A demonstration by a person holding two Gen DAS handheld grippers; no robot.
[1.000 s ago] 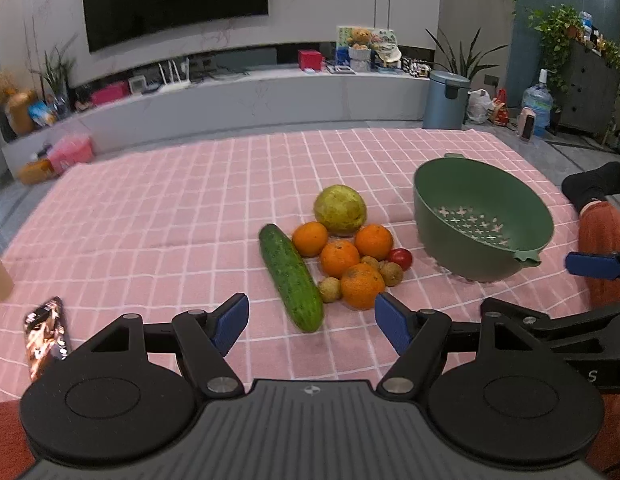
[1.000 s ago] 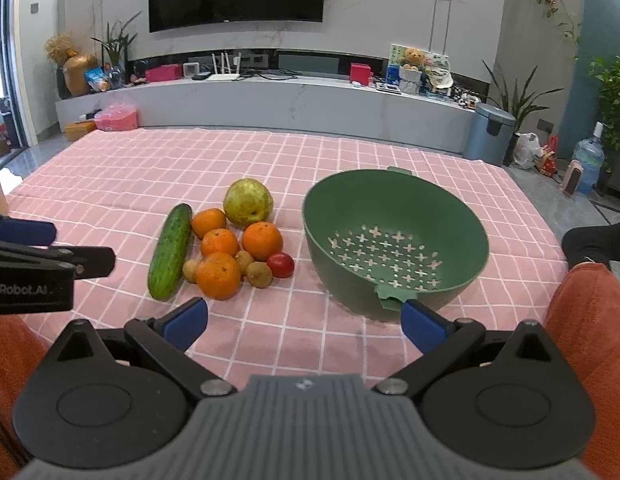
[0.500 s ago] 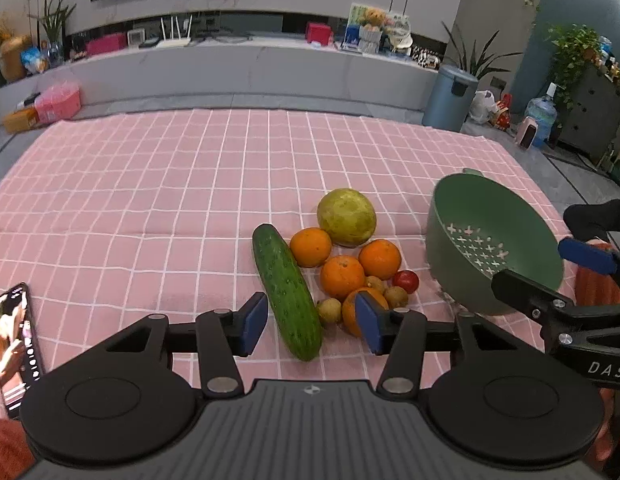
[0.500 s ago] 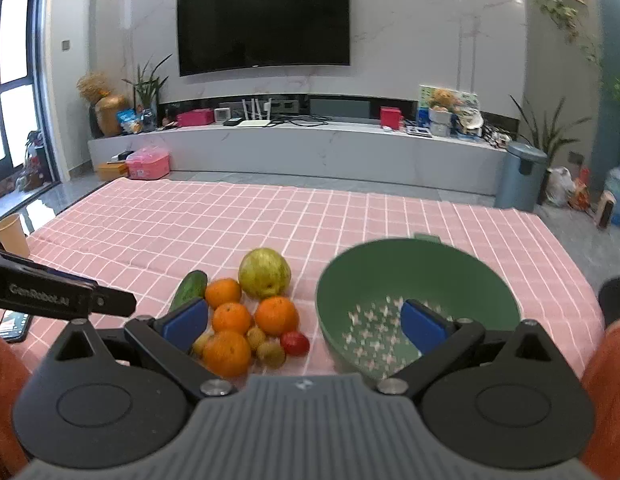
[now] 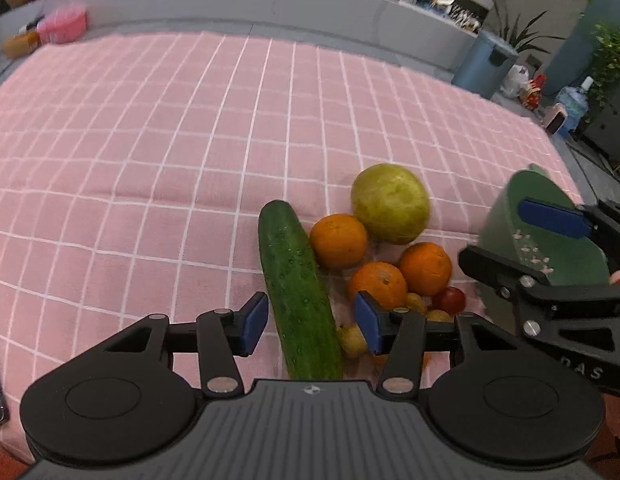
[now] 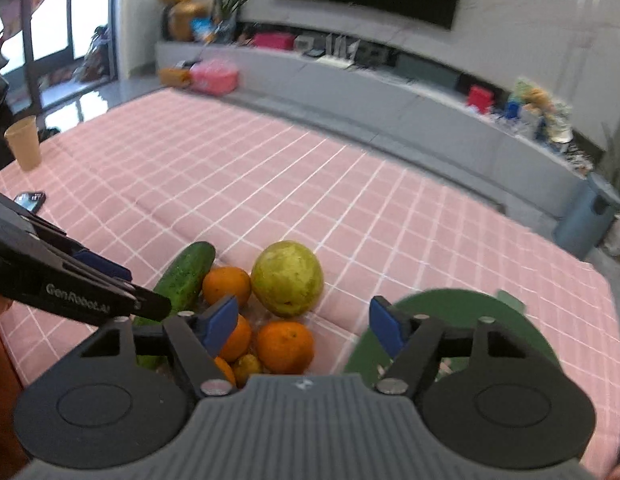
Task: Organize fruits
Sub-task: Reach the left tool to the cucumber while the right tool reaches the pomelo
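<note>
1. Two tongs over a pink checked cloth (image 5: 149, 140). Going left to right: cucumber (image 5: 297, 292), a cluster of oranges (image 5: 338, 240) with a big yellow-green fruit (image 5: 390, 202), then the green colander (image 5: 550, 232).
2. Left gripper (image 5: 312, 322): part spread, nothing pinched. The cucumber's near end sits between its pads, and whether either pad touches it can't be told.
3. The cucumber's long axis runs away from the camera, roughly along the fingers, so the jaws would close across its width.
4. Right gripper (image 6: 303, 320): jaws have just been closing, still spread, empty. An orange (image 6: 285, 346) lies below the gap, with the colander (image 6: 470, 308) just to its right.
5. Left hand is nearer the cucumber, right hand nearer the colander. Fruit likely goes in there next.
</note>
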